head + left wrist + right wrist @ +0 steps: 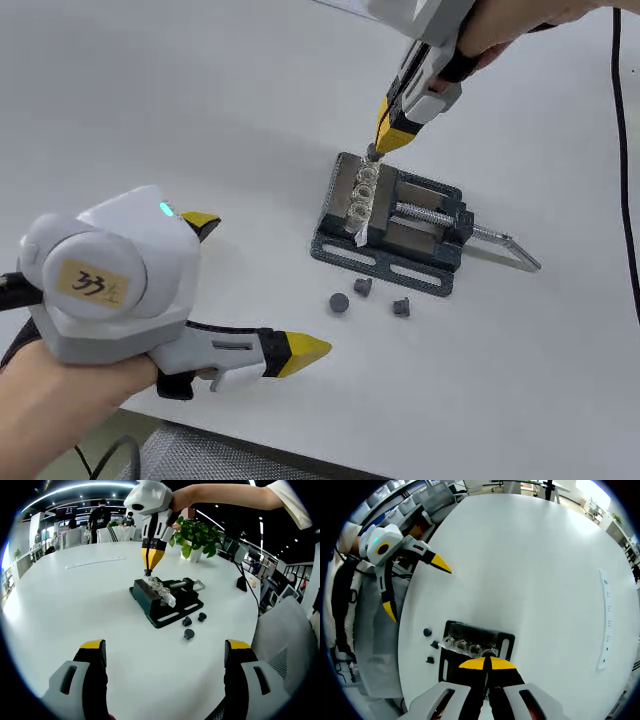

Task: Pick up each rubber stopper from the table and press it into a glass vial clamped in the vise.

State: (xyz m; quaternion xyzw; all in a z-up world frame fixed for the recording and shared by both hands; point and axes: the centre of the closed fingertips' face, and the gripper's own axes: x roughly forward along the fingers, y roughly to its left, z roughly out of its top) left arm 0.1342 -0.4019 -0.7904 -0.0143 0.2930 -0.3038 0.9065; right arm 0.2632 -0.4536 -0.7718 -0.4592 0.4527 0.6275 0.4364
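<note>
A dark metal vise (pixel 430 262) (pixel 176 608) (pixel 505 645) clamps a row of clear glass vials (pixel 362 195) (pixel 160 586) (pixel 465 646). My right gripper (pixel 378 148) (pixel 148 570) (pixel 487 660) comes down from above, shut on a dark grey rubber stopper (pixel 373 153) right at the mouth of the far end vial. Three more stoppers (pixel 339 302) (pixel 362 286) (pixel 401 307) lie on the white table in front of the vise. My left gripper (pixel 255 285) (pixel 165 647) hangs open and holds nothing, off to the near left of the vise.
The vise handle (pixel 505 246) sticks out to the right. A black cable (pixel 622 150) runs along the table's right side. The table's near edge is close under the left gripper. A potted plant (pixel 197 535) and a grey chair (pixel 280 640) stand beyond the table.
</note>
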